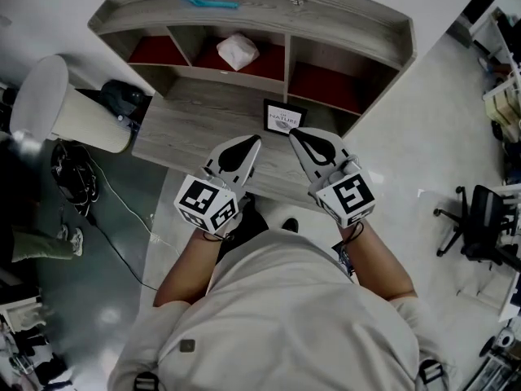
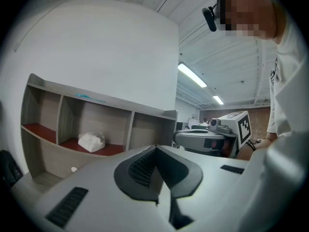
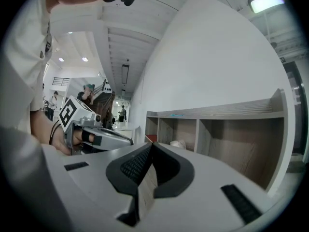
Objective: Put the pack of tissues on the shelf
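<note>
**Tissues in the shelf, both claws empty**

The pack of tissues (image 1: pixel 237 50) lies in the middle compartment of the shelf (image 1: pixel 244 13) (on its red floor). The left claw (image 1: pixel 253 141) and right claw (image 1: pixel 295 133) hover side by side over the bench (image 1: pixel 187 120), each with jaws pressed together on nothing.

One shelf (image 1: pixel 342 19) of three compartments, one pack of tissues (image 1: pixel 237 50), one teal tool (image 1: pixel 210 2), one card (image 1: pixel 284 117)

The small framed card (image 1: pixel 285 118) on the desk (image 1: pixel 195 129) reads "NATURE".
</note>
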Demonstrator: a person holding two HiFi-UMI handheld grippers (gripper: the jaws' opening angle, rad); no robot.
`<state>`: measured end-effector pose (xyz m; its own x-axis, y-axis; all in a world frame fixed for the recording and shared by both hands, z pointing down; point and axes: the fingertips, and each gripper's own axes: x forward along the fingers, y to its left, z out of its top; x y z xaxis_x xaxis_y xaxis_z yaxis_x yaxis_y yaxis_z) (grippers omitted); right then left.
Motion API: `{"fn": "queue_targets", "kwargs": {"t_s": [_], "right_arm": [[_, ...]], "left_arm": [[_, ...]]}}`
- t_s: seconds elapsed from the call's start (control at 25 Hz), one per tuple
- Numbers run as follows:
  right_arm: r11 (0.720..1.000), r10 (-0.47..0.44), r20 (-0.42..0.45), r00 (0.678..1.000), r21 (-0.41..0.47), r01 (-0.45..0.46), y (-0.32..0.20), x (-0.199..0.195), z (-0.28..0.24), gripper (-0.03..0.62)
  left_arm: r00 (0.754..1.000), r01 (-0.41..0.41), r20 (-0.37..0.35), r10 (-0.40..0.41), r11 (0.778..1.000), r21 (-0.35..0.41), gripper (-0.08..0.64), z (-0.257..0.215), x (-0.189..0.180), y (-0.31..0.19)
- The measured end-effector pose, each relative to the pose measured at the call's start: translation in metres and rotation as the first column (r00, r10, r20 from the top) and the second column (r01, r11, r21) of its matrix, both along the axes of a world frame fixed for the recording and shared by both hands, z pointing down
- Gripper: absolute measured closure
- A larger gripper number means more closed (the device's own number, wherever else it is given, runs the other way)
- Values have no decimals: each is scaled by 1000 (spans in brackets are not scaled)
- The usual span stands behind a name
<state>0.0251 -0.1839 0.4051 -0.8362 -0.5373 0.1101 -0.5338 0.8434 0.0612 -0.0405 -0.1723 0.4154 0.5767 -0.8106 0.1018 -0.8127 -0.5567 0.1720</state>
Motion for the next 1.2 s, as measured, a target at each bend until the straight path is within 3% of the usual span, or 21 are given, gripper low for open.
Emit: {"fn": "queue_targets", "kwargs": {"t_s": [0.44, 1.2], "right_arm": [[999, 20, 8, 1000, 48, -20, 37, 12, -7, 572], [992, 118, -36, 992, 35, -117, 147, -61, 4, 572]], "left_arm": [[999, -20, 27, 20, 1000, 4, 546, 4, -5, 44], [992, -127, 17, 126, 991, 52, 546, -13, -108, 138]]}}
